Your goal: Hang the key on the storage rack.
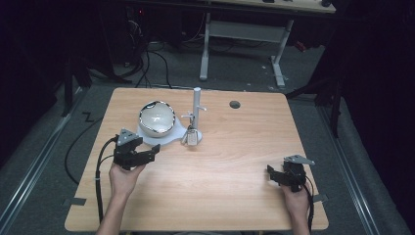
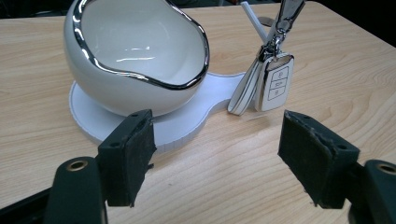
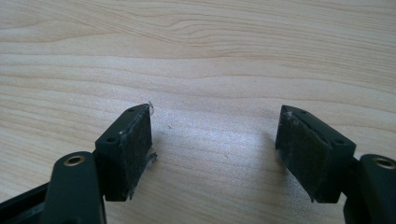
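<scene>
On the left of the table, I am holding my left gripper (image 1: 155, 149) wide open near the white bowl (image 1: 156, 118) and car key (image 2: 275, 83); my right gripper (image 1: 270, 172) is open too.

The tabletop (image 2: 56, 42) is seen to be pale wood or wood-look laminate, smooth and faintly satin, with grain lines. The bowl (image 2: 135, 51) looks like glossy white ceramic, and its rim is edged in mirror-bright chrome. The base plate (image 2: 187, 126) beneath it appears as matt white plastic. The car key (image 2: 275, 84) is faced in shiny white plastic framed in polished metal. The pads (image 2: 133, 158) of the left gripper (image 2: 219, 154) are covered in rough, matt black foam or rubber, frayed at the edges.
</scene>
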`<state>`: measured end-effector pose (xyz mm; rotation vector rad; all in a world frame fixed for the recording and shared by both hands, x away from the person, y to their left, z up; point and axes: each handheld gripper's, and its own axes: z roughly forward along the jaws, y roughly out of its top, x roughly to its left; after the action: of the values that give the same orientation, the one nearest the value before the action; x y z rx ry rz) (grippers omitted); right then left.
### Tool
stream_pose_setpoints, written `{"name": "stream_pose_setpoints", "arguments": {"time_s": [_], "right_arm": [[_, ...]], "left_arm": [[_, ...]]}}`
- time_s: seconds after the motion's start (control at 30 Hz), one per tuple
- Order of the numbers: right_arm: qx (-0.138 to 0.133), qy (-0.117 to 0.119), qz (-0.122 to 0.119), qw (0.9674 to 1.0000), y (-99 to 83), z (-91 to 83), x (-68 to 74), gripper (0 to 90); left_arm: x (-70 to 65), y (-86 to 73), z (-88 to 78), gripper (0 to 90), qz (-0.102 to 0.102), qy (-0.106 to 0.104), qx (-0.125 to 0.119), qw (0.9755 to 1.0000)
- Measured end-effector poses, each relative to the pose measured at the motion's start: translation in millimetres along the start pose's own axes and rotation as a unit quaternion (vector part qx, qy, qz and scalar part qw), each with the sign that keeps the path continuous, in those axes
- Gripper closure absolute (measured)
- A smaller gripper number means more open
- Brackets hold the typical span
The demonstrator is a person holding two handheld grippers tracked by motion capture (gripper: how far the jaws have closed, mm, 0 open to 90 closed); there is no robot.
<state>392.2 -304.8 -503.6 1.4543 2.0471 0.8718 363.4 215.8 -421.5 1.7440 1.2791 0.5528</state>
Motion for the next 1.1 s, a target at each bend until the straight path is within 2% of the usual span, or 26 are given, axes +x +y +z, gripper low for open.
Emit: {"name": "stream_pose_setpoints", "arguments": {"time_s": [0.37,0.53,0.9,1.03,1.1], "right_arm": [[0.000,0.000,0.000,1.0000,0.0,0.0,0.0,27.4],[0.000,0.000,0.000,1.0000,0.0,0.0,0.0,27.3],[0.000,0.000,0.000,1.0000,0.0,-0.1,0.1,27.3],[0.000,0.000,0.000,1.0000,-0.1,-0.1,0.2,27.3],[0.000,0.000,0.000,1.0000,-0.1,-0.1,0.2,27.3]], "left_arm": [[5.2,-9.5,-11.7,27.0,-0.009,0.004,-0.005,0.9999],[7.7,-14.5,-18.3,26.5,-0.021,0.008,-0.012,0.9997],[11.5,-27.3,-21.2,24.1,-0.029,0.016,-0.007,0.9994],[12.9,-31.1,-21.3,24.0,-0.027,0.022,-0.004,0.9994],[14.2,-35.7,-20.8,24.0,-0.036,0.023,-0.004,0.9991]]}}
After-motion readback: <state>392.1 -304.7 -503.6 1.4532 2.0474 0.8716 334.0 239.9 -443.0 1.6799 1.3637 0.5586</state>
